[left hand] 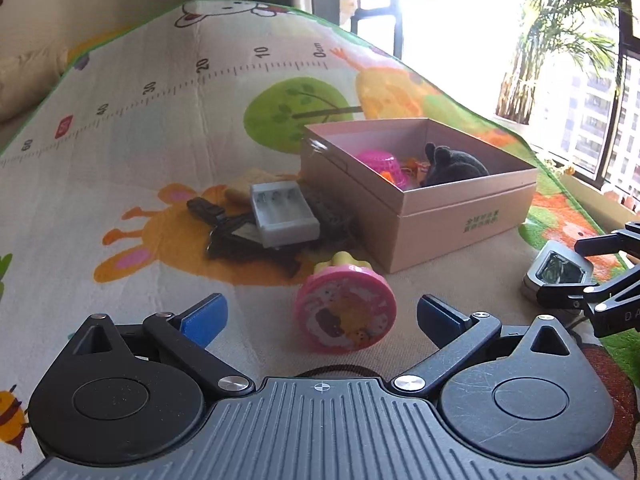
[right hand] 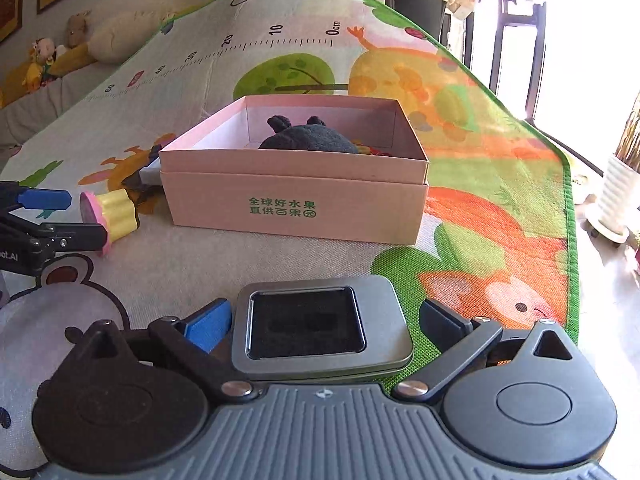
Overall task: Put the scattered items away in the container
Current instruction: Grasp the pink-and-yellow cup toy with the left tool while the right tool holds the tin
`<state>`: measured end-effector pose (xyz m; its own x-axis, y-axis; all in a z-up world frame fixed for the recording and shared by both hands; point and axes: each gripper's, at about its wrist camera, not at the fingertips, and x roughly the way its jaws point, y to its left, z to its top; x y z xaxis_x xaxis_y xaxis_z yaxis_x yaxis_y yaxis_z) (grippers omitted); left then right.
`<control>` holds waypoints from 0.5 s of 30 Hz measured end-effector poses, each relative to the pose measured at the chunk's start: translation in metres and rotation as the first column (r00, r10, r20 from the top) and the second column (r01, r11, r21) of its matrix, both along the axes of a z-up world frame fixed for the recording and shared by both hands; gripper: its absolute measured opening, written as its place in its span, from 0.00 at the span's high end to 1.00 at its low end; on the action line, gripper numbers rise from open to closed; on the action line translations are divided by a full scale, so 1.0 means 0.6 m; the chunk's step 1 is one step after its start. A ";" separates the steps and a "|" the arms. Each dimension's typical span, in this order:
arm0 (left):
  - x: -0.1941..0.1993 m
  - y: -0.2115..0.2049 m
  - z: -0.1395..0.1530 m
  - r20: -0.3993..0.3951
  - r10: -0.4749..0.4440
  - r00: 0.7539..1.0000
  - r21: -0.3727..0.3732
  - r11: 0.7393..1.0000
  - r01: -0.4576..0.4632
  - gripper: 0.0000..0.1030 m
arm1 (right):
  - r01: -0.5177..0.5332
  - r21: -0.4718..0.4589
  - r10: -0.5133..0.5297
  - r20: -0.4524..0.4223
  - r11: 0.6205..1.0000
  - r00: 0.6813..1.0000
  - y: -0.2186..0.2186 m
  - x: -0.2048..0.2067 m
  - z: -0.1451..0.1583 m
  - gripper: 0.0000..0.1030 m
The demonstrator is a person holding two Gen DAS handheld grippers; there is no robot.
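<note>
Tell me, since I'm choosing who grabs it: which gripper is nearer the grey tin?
Right. The right gripper has its open jaws on either side of the grey tin. The left gripper sits off to the tin's left, facing the pink toy.

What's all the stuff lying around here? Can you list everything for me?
box: one, pink, mid-mat
plush: one, dark grey, in box
basket: one, pink, in box
stamp toy: one, pink and yellow, left of box
charger: one, grey, on black clutter beside box
tin: one, grey, between right gripper's jaws
mat: one, cartoon-printed, under everything
left gripper: open, before stamp toy
right gripper: open around tin
</note>
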<state>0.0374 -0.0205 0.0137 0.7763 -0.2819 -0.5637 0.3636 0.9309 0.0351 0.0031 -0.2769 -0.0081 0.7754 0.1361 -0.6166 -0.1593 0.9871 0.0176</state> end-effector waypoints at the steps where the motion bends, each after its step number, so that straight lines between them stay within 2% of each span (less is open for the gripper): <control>1: 0.001 -0.008 -0.004 0.000 0.001 1.000 0.011 1.000 -0.001 0.00 | 0.001 0.023 -0.001 -0.019 1.000 1.000 -0.005 0.004 -0.002 0.01; 3: 0.002 -0.021 -0.011 -0.008 -0.005 1.000 0.017 1.000 0.005 0.00 | 0.031 0.061 -0.028 -0.052 0.998 0.998 -0.015 0.013 -0.006 0.00; 5: -0.001 -0.035 -0.015 -0.003 -0.005 1.000 0.030 1.000 0.005 0.03 | 0.046 0.082 -0.042 -0.047 0.996 0.998 -0.021 0.011 -0.007 0.00; 7: -0.004 -0.046 -0.014 0.014 -0.011 1.000 0.056 0.998 0.010 0.20 | 0.069 0.093 -0.065 -0.041 0.993 0.997 -0.024 0.008 -0.008 0.00; 8: -0.004 -0.049 -0.015 0.011 -0.014 1.000 0.066 0.998 0.013 0.34 | 0.075 0.101 -0.071 -0.041 0.992 0.997 -0.027 0.007 -0.008 0.00; 9: -0.004 -0.052 -0.015 0.008 -0.011 1.000 0.080 0.997 0.010 0.37 | 0.079 0.110 -0.075 -0.041 0.991 0.996 -0.029 0.007 -0.008 0.00; 11: -0.004 -0.051 -0.013 0.008 -0.002 1.000 0.105 0.995 0.001 0.40 | 0.079 0.117 -0.075 -0.041 0.990 0.996 -0.031 0.008 -0.008 0.00; 15: -0.018 -0.039 0.016 0.006 -0.019 1.000 0.117 0.993 0.018 0.40 | 0.079 0.117 -0.075 -0.042 0.990 0.996 -0.031 0.009 -0.008 0.00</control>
<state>0.0264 -0.0437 0.0235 0.7755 -0.2288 -0.5885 0.3799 0.9135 0.1455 0.0083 -0.2955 -0.0130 0.7629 0.1509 -0.6287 -0.0798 0.9869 0.1401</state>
